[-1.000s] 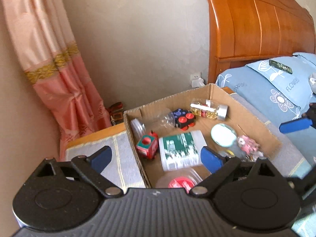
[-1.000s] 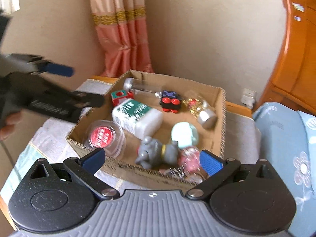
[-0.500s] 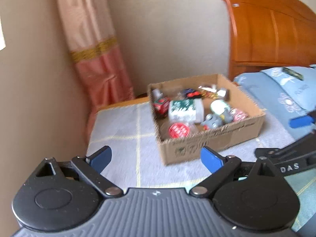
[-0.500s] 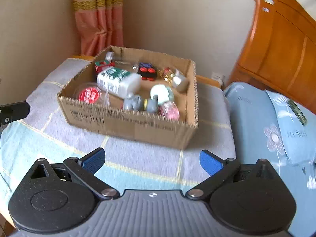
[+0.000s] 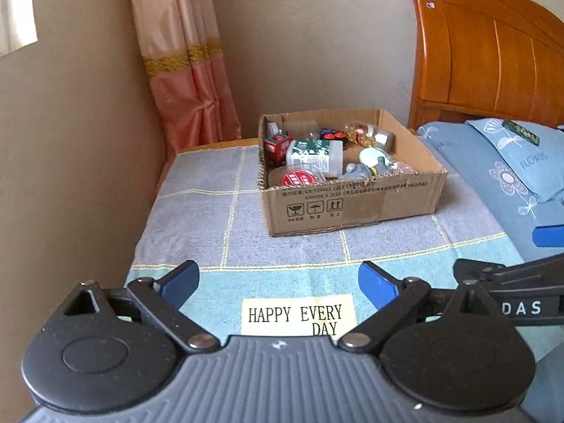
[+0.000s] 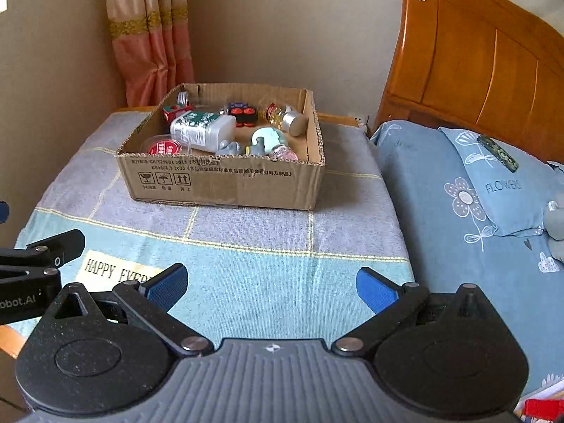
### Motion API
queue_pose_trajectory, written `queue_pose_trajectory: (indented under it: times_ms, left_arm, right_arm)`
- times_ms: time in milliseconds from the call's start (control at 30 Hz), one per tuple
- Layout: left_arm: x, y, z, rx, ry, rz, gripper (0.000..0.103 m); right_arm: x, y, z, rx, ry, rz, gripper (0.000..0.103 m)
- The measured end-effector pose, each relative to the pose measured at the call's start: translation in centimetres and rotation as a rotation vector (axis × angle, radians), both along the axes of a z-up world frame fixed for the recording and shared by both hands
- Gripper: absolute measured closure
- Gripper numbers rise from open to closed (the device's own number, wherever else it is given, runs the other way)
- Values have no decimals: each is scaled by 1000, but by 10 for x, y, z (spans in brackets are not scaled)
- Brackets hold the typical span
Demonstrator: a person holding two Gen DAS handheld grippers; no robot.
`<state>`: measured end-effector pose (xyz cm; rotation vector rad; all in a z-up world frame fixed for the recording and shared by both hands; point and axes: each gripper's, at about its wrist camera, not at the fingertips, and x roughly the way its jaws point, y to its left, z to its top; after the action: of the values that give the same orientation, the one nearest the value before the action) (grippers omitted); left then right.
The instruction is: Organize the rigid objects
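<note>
On the cloth (image 5: pixel 211 211): filled cardboard box (image 5: pixel 352 208); tongs apart.

You face a beige wall (image 5: pixel 317 35), a pink curtain (image 5: pixel 183 70) hanging in your left corner, an orange wooden headboard (image 6: pixel 476 53) on your right, a blue flowered pillow (image 6: pixel 500 190), soft daylight.

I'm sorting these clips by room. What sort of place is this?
Most likely a bedroom in a home: a wooden headboard stands over a bed with blue flowered bedding, and a pink curtain hangs in the corner behind a cardboard box of small things.
</note>
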<state>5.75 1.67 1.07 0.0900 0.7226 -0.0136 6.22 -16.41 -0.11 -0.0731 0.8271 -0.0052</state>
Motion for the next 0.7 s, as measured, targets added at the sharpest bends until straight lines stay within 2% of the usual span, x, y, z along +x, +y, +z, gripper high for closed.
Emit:
queue_pose_trajectory:
  times_ms: [367, 700]
  left_arm:
    - [-12, -3, 14, 26, -39, 20, 6]
    - [-10, -2, 14, 19, -31, 36, 6]
  right_arm:
    - [-12, -1, 23, 11, -73, -12, 0]
    - [-10, -2, 23, 14, -77, -15, 0]
